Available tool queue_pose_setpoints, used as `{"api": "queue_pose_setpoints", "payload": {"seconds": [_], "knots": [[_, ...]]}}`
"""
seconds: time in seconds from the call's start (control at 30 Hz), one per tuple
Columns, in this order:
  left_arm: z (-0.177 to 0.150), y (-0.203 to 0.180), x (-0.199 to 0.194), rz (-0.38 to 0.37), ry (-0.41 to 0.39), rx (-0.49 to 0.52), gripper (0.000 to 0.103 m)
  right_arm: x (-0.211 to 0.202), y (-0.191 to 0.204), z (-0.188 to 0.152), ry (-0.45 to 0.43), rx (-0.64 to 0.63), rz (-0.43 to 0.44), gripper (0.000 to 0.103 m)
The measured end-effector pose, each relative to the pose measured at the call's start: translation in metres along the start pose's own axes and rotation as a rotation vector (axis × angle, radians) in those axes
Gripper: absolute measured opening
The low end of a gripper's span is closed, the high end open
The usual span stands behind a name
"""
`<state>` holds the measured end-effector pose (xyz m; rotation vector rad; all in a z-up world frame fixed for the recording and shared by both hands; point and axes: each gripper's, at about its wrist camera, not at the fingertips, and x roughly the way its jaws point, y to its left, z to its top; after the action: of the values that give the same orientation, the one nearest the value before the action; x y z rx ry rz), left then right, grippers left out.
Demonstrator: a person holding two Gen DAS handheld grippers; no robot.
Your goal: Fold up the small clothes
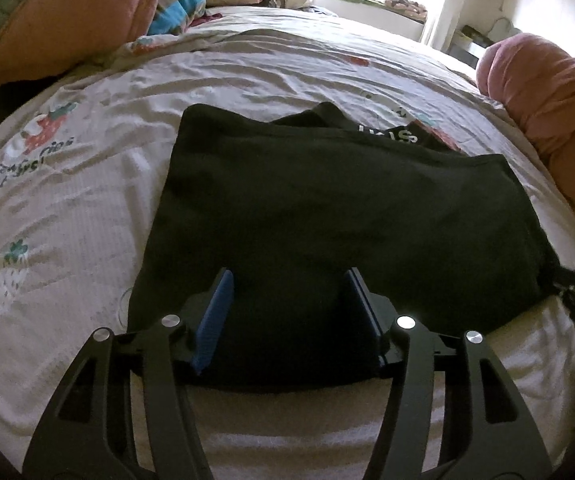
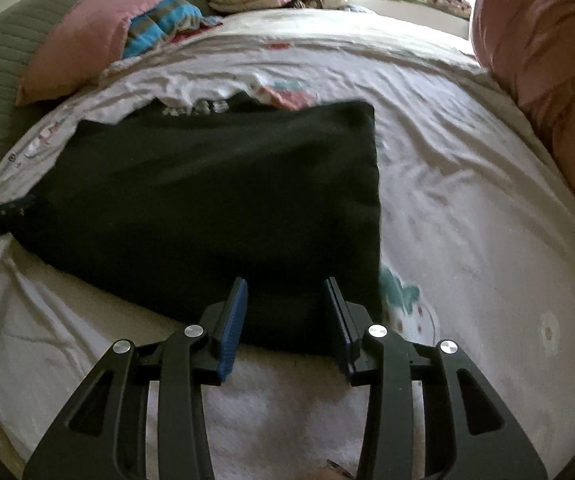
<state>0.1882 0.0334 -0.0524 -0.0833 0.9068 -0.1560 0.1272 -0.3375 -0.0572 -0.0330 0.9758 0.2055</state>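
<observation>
I have the black garment (image 1: 327,216) lying flat on the white printed bedsheet (image 1: 87,200), filling the middle of both wrist views, its long axis running left to right across each frame. Its near hem sits right between my fingers on both sides: the left gripper (image 1: 289,312) straddles the hem toward its left corner, the right gripper (image 2: 285,316) toward its right corner, where the cloth ends just beyond the right pad. Both pairs of blue pads stand spread, pressing nothing. Neither hand looks nearer. White lettering at the garment's far edge, upper centre, is partly folded under and unreadable, and I cannot tell how many layers are stacked.
</observation>
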Motion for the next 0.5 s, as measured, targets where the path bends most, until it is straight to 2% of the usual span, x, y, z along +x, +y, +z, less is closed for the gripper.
{"api": "queue_pose_setpoints", "payload": {"seconds": [0.5], "knots": [[-0.011, 0.000, -0.009, -0.008, -0.011, -0.030, 0.057, -0.007, 0.000, -0.015, 0.000, 0.033, 0.023, 0.038]]}}
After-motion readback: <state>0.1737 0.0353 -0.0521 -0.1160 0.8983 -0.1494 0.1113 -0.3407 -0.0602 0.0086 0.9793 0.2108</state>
